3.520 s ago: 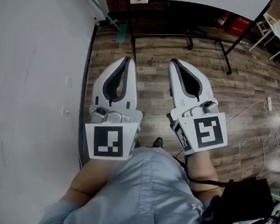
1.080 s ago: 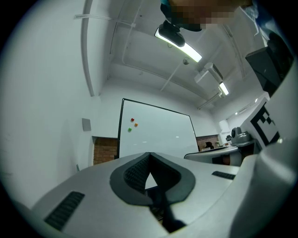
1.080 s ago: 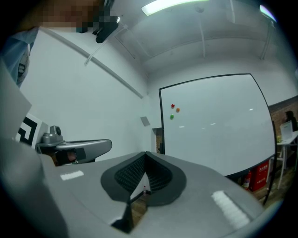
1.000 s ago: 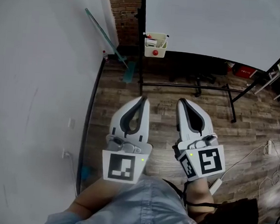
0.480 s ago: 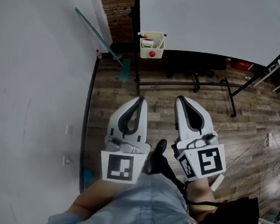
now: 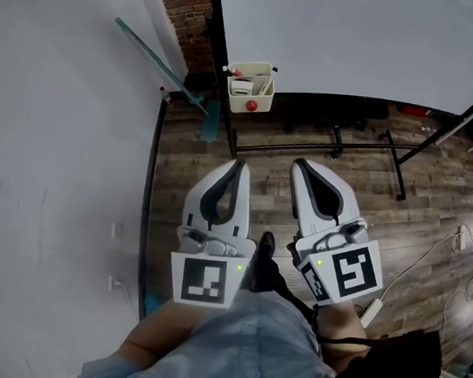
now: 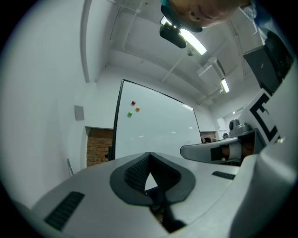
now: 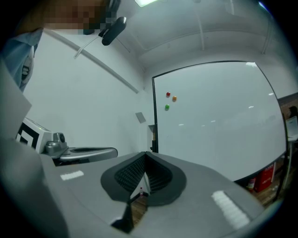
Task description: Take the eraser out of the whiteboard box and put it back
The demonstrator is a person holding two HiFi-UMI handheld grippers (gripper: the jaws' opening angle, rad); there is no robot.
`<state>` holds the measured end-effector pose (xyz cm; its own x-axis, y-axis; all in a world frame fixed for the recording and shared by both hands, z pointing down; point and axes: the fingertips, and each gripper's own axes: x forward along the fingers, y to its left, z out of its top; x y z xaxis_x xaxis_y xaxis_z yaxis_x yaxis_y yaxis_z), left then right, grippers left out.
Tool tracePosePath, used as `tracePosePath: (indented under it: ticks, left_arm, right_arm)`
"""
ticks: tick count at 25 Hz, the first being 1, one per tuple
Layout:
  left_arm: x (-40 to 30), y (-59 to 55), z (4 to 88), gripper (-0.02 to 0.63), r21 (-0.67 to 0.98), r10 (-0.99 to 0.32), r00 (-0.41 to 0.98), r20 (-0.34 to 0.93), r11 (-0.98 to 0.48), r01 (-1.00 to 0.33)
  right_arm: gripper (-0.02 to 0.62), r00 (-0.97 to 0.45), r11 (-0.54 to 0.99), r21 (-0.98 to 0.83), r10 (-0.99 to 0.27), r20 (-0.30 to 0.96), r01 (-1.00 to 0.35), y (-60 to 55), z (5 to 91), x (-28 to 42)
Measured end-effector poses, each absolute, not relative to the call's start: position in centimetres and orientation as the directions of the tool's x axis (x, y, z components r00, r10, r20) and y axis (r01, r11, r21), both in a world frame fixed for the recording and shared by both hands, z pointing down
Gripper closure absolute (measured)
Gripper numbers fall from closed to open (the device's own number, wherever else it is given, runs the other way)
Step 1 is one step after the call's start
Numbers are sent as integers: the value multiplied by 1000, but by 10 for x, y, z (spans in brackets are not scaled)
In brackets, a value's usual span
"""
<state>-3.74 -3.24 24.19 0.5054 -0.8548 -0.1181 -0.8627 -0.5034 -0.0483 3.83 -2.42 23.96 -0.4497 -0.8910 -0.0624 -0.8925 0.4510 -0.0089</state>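
Observation:
A cream whiteboard box (image 6: 250, 86) hangs at the lower left corner of the whiteboard (image 6: 362, 39), with small items and a red round thing on its front; I cannot pick out the eraser in it. My left gripper (image 6: 240, 165) is shut and holds nothing, well short of the box. Beside it my right gripper (image 6: 301, 165) is shut and holds nothing too. The left gripper view looks over its closed jaws at the whiteboard (image 7: 156, 125). The right gripper view shows the whiteboard (image 8: 214, 116) with three small magnets (image 8: 170, 99).
A white wall (image 6: 59, 170) runs along the left. A broom (image 6: 168, 69) leans there beside a brick patch. The whiteboard's black wheeled stand (image 6: 330, 142) crosses the wood floor ahead. A cable (image 6: 451, 258) lies at the right. The person's shoe (image 6: 264, 247) shows between the grippers.
The whiteboard and its box have come closer and slid lower and leftwards in the head view. Both grippers stay shut side by side, carried forward.

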Motion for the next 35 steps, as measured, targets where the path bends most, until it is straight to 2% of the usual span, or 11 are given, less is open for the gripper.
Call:
tracePosePath:
  ticks: [7,15,25,35]
  left_arm:
    - [-19,-97,242,601,-56,-876,472,-98,-469,-882]
    - [3,-147,222,601,-104,-899,416,-137,-404,-909]
    - [-5,-181,217,601,-108,-927,345,-146,-332,-937]
    - [-31,-220,235,601,-58,-937,323,-133,-317,-946]
  right_arm:
    - [594,-508,510,-24,-859,-60,-860,-90,245,46]
    - [594,-603,606,-12,-793,-90,-795,-143,235,55]
    - [594,-670,673,-9,-737,-91,-739,-181,234,44]
    - [592,-708,708,39,-706,0,-705,-214,255,19]
